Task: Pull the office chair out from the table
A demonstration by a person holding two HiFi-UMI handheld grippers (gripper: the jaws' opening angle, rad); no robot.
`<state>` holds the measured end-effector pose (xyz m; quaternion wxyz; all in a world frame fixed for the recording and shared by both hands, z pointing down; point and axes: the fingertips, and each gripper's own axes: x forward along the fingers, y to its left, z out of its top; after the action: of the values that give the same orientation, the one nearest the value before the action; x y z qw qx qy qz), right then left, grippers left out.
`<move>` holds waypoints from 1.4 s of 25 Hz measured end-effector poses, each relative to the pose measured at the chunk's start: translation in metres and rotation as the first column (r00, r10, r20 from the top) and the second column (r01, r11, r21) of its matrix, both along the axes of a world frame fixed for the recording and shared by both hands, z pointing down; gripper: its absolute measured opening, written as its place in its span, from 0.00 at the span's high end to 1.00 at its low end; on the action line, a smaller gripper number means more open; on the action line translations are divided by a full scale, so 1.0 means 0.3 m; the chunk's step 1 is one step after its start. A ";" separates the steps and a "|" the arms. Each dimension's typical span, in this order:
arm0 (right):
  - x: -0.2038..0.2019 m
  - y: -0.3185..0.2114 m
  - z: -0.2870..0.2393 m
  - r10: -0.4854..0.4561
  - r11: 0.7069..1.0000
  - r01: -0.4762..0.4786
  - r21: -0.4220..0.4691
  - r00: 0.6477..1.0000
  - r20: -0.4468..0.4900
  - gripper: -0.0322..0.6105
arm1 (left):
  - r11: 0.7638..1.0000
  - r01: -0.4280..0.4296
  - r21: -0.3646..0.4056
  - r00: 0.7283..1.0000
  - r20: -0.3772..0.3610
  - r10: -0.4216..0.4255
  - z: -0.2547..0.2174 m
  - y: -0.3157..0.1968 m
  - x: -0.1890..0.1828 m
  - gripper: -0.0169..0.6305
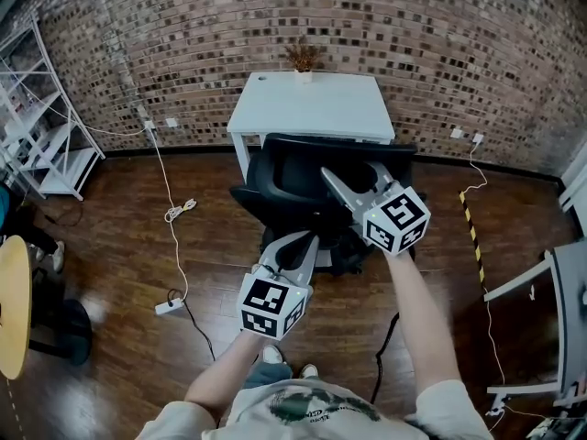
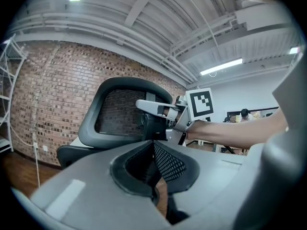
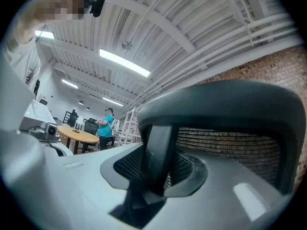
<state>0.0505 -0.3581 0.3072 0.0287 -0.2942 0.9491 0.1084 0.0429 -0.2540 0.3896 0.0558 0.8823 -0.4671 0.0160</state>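
Note:
A black office chair (image 1: pixel 293 191) stands on the wooden floor just in front of the white table (image 1: pixel 312 108), its mesh back (image 2: pixel 120 111) facing me. My right gripper (image 1: pixel 335 181) reaches over the back from the right. In the right gripper view it (image 3: pixel 153 176) is shut on an upright black bar (image 3: pixel 158 152) of the chair, below the curved top of the back (image 3: pixel 230 99). My left gripper (image 1: pixel 303 241) points at the chair lower down, behind the back. Its pads (image 2: pixel 165 162) stand almost together, with only a thin slit of floor between them.
A dried plant (image 1: pixel 301 58) sits at the table's far edge, against the brick wall. A white shelf rack (image 1: pixel 46 136) stands at the left, a round wooden table (image 1: pixel 14 305) nearer. Cables and a power strip (image 1: pixel 170 307) lie on the floor. A person in teal (image 3: pixel 104 126) stands far off.

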 end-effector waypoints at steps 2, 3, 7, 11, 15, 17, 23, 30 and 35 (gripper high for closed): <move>0.004 0.035 -0.002 0.001 1.000 -0.001 -0.005 1.000 -0.001 0.75 | 1.000 -0.007 0.002 1.000 0.001 0.007 -0.012 0.027 0.006 0.95; 0.003 0.051 -0.004 0.001 1.000 -0.001 -0.006 1.000 -0.001 0.75 | 1.000 -0.010 0.002 1.000 0.001 0.010 -0.018 0.039 0.006 0.95; -0.004 0.111 -0.012 0.004 1.000 -0.004 -0.008 1.000 -0.001 0.75 | 0.999 -0.034 0.006 0.999 0.004 0.034 -0.026 0.085 0.000 0.95; -0.005 0.168 -0.019 0.013 1.000 -0.013 -0.011 1.000 -0.001 0.75 | 0.998 -0.057 0.004 0.998 -0.001 0.057 -0.037 0.133 -0.010 0.95; -0.007 0.219 -0.017 0.028 0.999 -0.028 -0.016 1.000 -0.002 0.75 | 0.997 -0.082 0.012 0.997 0.002 0.082 -0.047 0.188 -0.017 0.95; -0.011 0.244 -0.017 0.035 0.999 -0.035 -0.015 0.999 -0.001 0.75 | 0.996 -0.088 0.015 0.996 0.004 0.088 -0.044 0.212 -0.026 0.95; -0.019 0.285 -0.009 0.052 0.998 -0.052 -0.022 0.999 -0.001 0.75 | 0.995 -0.095 0.021 0.995 0.008 0.095 -0.037 0.265 -0.059 0.95; -0.005 0.278 -0.005 0.083 0.996 -0.083 -0.027 0.997 0.002 0.74 | 0.993 -0.106 0.046 0.994 0.018 0.106 -0.069 0.323 -0.079 0.95; 0.024 0.282 0.016 0.148 0.988 -0.147 -0.040 0.989 0.021 0.72 | 0.994 -0.092 0.057 0.996 0.018 0.092 -0.072 0.386 -0.125 0.95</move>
<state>0.0578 -0.2734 0.3119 0.0261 -0.3651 0.9264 0.0885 0.0053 -0.1383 0.3679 0.0260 0.9040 -0.4267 0.0117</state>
